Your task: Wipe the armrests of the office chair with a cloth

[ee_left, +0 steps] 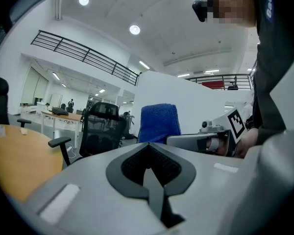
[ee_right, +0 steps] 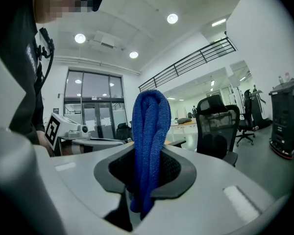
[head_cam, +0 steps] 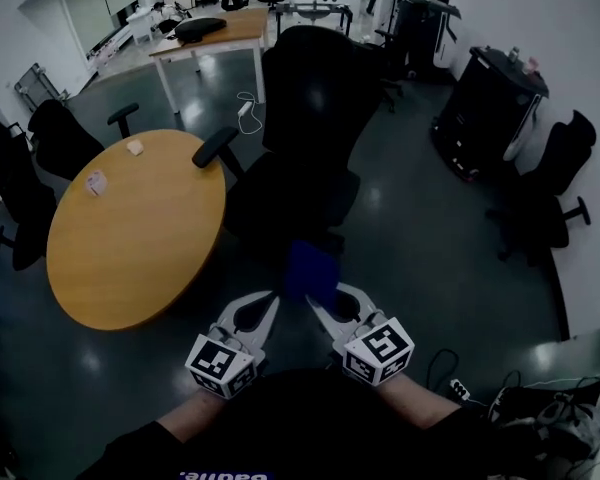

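A black mesh office chair (head_cam: 310,118) stands ahead of me, its back towards me. Its left armrest (head_cam: 215,148) juts out beside the round table; the other armrest is hidden behind the chair. My right gripper (head_cam: 322,306) is shut on a folded blue cloth (head_cam: 313,270), which stands up out of the jaws (ee_right: 149,131). My left gripper (head_cam: 267,306) is shut with nothing in it, just left of the cloth (ee_left: 159,122). Both grippers hang low, short of the chair (ee_left: 104,126), and neither touches the armrest (ee_left: 59,142).
A round wooden table (head_cam: 130,228) with two small items on it sits at the left, close to the chair. Other black chairs (head_cam: 545,188) stand left and right. A black cart (head_cam: 485,108) is at the right wall, a long desk (head_cam: 215,33) behind, cables (head_cam: 460,388) on the floor.
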Demonstrator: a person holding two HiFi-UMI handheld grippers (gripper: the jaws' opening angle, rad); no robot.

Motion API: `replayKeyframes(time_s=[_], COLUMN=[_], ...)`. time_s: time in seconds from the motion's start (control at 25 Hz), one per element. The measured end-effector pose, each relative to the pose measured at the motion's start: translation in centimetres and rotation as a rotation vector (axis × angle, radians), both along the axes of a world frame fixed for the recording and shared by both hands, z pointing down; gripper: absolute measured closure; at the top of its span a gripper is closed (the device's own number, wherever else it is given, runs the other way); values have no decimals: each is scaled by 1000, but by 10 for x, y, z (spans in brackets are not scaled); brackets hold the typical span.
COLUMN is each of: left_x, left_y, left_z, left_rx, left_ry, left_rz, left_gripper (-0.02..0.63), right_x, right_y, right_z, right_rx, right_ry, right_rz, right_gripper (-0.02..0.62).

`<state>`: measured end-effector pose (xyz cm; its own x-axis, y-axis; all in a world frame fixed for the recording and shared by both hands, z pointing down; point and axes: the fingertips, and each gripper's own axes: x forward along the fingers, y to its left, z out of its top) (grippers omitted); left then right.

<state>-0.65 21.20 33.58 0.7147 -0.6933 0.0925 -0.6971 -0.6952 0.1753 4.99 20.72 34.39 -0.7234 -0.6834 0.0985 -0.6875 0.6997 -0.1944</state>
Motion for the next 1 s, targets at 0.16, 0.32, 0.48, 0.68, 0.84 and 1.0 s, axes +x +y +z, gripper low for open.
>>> replayKeyframes(time_s=[0.16,0.32,0.48,0.68,0.84,1.0], left_x=[-12,-13,-15,-19,-26,-28], left_y=[5,7,9,14,15,16], left_z=[0,-5,-6,-6,-7,-6], left_rx=[13,22,21,30,32,30], left_ry=[8,10,12,8,5,3], left_rz=[36,71,81,79,72,65], left_gripper=[592,592,592,592,592,592], right_x=[-15,-20,-22,-26,-35,-39], right_y=[8,11,12,13,14,15], right_z=[-7,-11,-11,-12,-13,-12], right_rx=[21,22,20,22,27,32], right_ry=[7,8,-4,-16,-11,-7], right_rz=[20,35,46,41,21,2], right_gripper=[506,506,506,506,506,506])
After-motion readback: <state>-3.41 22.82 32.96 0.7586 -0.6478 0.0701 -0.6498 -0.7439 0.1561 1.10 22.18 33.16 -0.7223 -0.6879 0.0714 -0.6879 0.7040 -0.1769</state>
